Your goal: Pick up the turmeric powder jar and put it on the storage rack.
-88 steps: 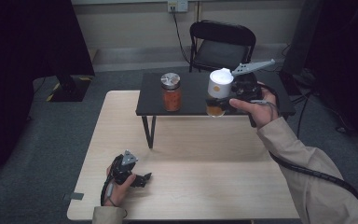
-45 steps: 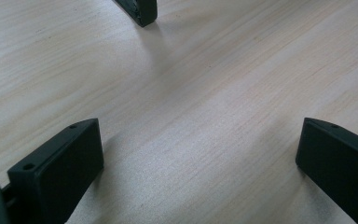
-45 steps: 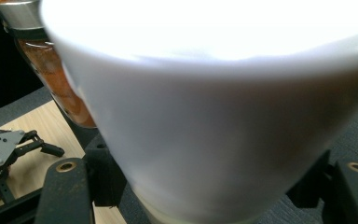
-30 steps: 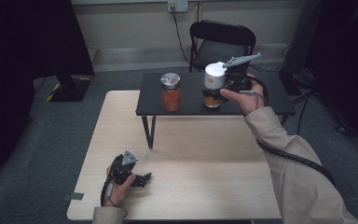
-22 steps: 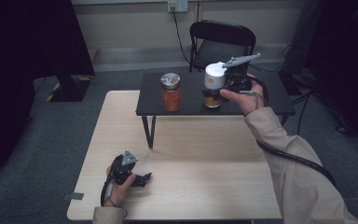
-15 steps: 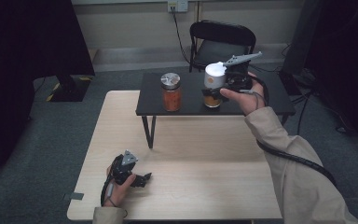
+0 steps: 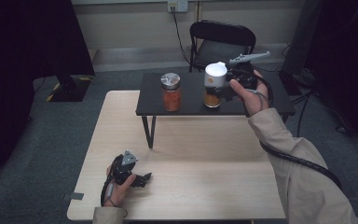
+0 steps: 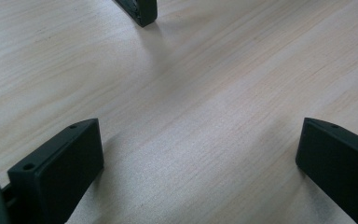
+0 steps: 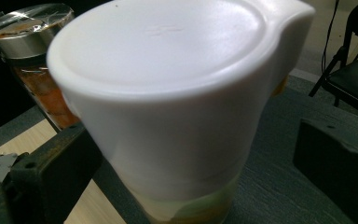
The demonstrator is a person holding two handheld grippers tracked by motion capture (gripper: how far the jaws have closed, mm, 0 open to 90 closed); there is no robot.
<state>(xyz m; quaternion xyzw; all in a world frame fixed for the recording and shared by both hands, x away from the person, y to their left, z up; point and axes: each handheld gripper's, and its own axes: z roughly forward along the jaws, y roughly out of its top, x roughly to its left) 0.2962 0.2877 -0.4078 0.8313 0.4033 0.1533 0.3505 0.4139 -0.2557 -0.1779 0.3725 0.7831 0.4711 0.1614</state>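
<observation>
A glass jar with a white lid [image 7: 214, 86] [image 9: 168, 93] stands on the low black shelf [image 7: 270, 100] beside a silver-lidded jar of orange contents [image 7: 171, 91] [image 9: 32, 56]. My right gripper [image 7: 224, 88] [image 9: 196, 163] reaches in from the right, and its jaws have just been opening. They now stand wide on either side of the white-lidded jar, the right jaw clearly apart from it. My left gripper [image 7: 144, 177] [image 8: 196, 158] rests open on the wooden table [image 7: 205, 186] near its front left, nothing between its jaws.
The black shelf stands on legs across the back of the table; one leg [image 7: 149, 133] [image 8: 140, 9] is ahead of the left gripper. A black folding chair [image 7: 221, 39] sits behind the shelf. Dark curtains flank both sides.
Since the oldest frame the right hand carried the white-lidded jar back and left onto the shelf, nearer the silver-lidded jar. The left hand has stayed still.
</observation>
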